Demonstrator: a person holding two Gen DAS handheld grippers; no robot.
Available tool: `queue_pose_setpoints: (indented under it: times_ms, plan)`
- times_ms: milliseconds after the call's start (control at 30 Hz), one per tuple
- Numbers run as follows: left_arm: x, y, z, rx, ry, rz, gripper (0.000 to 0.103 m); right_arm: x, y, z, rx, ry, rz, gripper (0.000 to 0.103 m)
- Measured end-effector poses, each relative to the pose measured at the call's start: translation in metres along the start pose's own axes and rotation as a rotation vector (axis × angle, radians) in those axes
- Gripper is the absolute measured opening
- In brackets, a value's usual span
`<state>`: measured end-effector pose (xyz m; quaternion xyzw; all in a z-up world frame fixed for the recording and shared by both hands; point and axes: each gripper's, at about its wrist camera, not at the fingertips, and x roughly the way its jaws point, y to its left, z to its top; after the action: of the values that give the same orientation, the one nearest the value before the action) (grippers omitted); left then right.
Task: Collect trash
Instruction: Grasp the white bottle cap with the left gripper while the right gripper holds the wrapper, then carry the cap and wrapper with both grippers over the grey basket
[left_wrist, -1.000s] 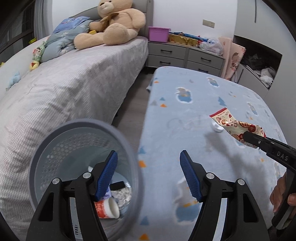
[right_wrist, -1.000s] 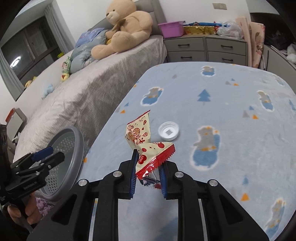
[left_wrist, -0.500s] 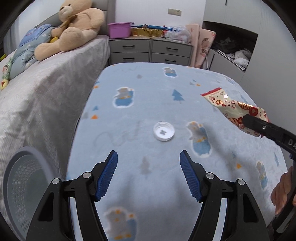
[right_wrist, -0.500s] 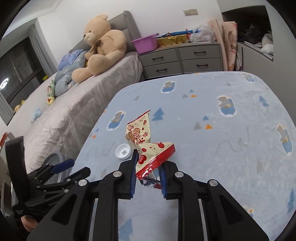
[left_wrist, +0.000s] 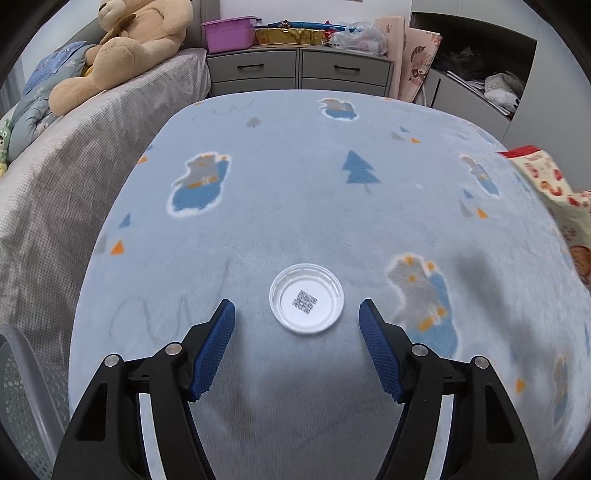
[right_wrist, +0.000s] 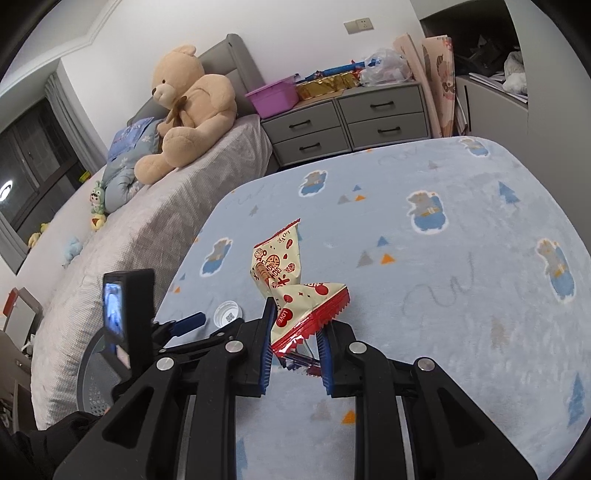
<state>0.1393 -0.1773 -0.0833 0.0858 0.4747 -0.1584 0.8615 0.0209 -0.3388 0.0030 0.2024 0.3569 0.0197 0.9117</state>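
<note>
Trash tally, as we judge it: snack wrapper (right_wrist: 295, 291) clamped in our right gripper (right_wrist: 293, 354) above the blanket (right_wrist: 461, 258), unbinned; clear lid (left_wrist: 306, 303) lying between our wide-spread left gripper (left_wrist: 296, 314) fingers, ungrasped; basket (left_wrist: 22, 398) alongside.

Left gripper (left_wrist: 296, 317): black arms, blue ribbed pads, spread wide, low over the blanket.
Small round clear plastic lid (left_wrist: 306, 303): flat on the blanket, printed square code at centre, just ahead of the fingertips, in line with the gap, touching neither.
Pale blue fleece blanket with bears and trees (left_wrist: 280, 192): covering the table.
Cream and red crinkled snack wrapper (left_wrist: 554, 195): at right edge, blurred.
Grey perforated plastic bin (left_wrist: 22, 391): lower left corner, rim only.
</note>
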Motion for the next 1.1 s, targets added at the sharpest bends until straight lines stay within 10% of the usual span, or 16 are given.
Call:
queue_pose_setpoints:
  times_ms: [233,633,1100]
  plan:
    - [0.0,-0.004,0.0,0.018,-0.015,-0.001,0.039,-0.001,0.002,-0.001,-0.009,0.001,0.007,0.021]
    - [-0.062,0.026,-0.038,-0.022,-0.044,0.003,0.039,0.012,0.021,-0.013,-0.043,0.04,0.007,0.021]
    - [-0.169,0.149,-0.092,-0.165,-0.133,0.167,0.039,0.03,0.152,-0.057,-0.204,0.102,0.141,0.021]
